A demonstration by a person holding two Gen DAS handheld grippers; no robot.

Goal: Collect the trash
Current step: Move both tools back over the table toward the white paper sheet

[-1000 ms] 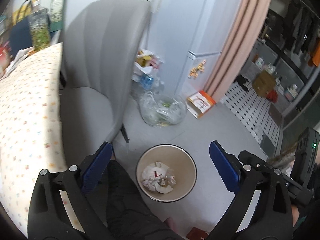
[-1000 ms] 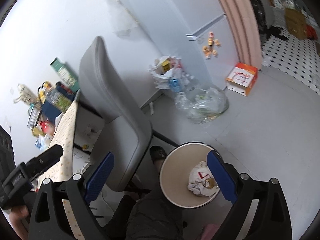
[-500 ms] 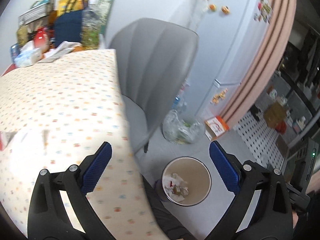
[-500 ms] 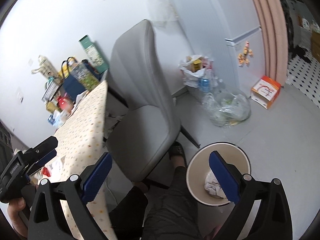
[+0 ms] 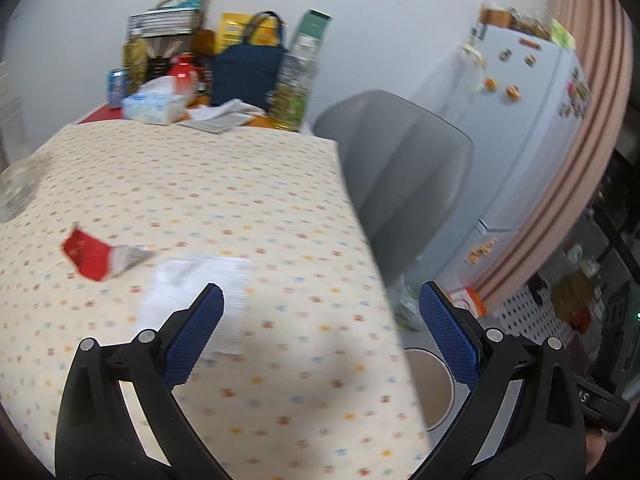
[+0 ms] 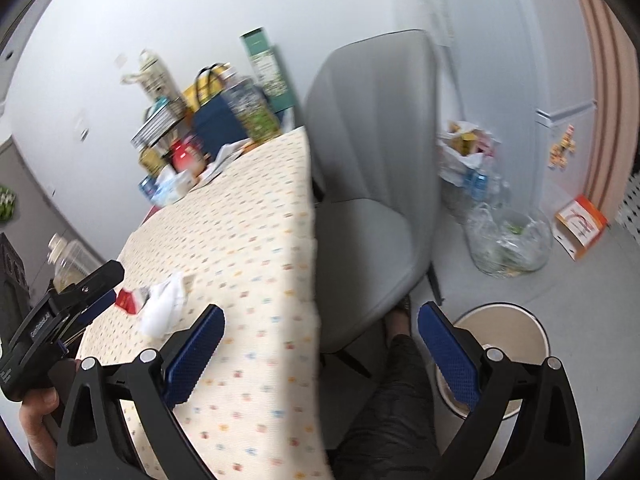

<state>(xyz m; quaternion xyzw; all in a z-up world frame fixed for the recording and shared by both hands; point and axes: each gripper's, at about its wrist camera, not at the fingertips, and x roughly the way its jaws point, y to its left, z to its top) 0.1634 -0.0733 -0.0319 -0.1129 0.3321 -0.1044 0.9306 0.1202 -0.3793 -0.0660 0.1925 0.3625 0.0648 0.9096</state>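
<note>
I hold my left gripper (image 5: 320,312) spread wide and empty over the table (image 5: 280,208), and my right gripper (image 6: 318,334) is just as wide and empty, so I judge the step is reaching for the next trash. The white paper (image 5: 204,292) lies flat near the table's right edge, its long axis running from me toward the far edge, with the red wrapper (image 5: 90,256) just left of it. Next I need to lower onto the paper, close, then carry it to the bin (image 6: 516,328) on the floor.

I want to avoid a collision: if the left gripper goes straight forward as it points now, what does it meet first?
Probably the tablecloth: the open left gripper points over the table, right of the white paper. Depth is unclear.
</note>
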